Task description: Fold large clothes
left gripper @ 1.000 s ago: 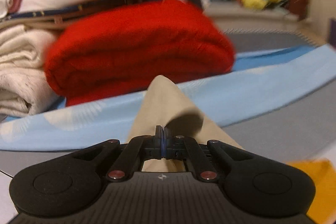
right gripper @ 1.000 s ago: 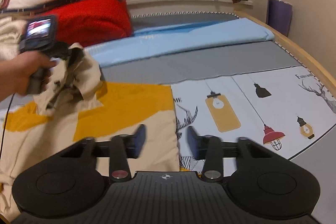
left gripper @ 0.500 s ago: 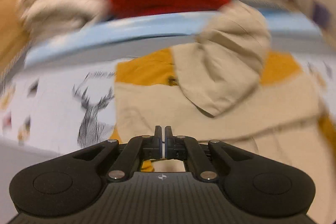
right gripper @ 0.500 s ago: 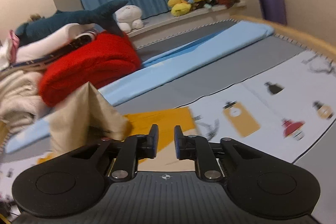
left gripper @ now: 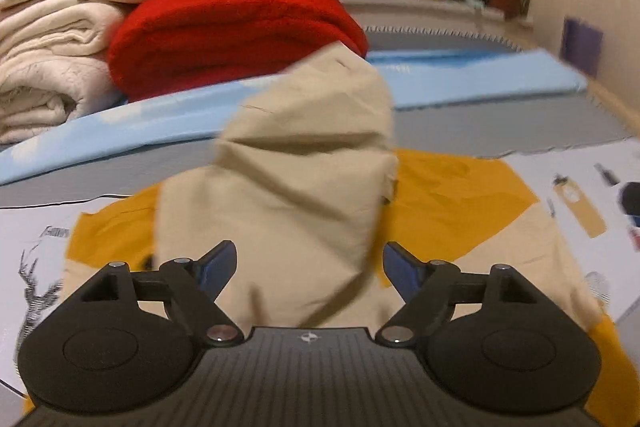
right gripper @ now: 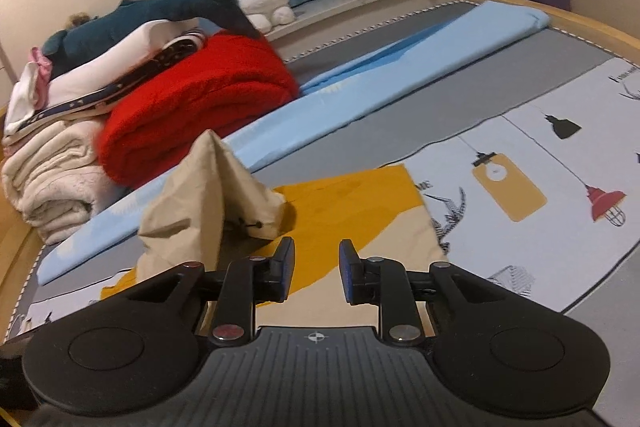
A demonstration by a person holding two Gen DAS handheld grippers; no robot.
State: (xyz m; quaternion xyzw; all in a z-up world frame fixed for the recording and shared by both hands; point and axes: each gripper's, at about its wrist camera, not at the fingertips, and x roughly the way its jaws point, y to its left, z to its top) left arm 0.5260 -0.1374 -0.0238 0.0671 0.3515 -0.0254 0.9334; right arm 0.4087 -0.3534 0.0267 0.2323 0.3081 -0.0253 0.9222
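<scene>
The left gripper [left gripper: 310,261] gapes wide and the right gripper [right gripper: 316,273] is partly open, both empty. The garment [left gripper: 472,247] lies flat just ahead, its hood [left gripper: 304,163] bunched upright. Soft, light, floppy cloth probably; best pinched at an edge.

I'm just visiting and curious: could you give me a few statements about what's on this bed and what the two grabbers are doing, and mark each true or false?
1. The left gripper is open, with beige cloth between its fingers. True.
2. The right gripper is clamped on the hood. False: it is open and holds nothing.
3. The beige and mustard garment lies on a lamp-print sheet. True.
4. The red blanket is spread flat across the bed. False: it is folded in a thick bundle.
5. A plush shark lies on top of the pile of linens. True.
</scene>
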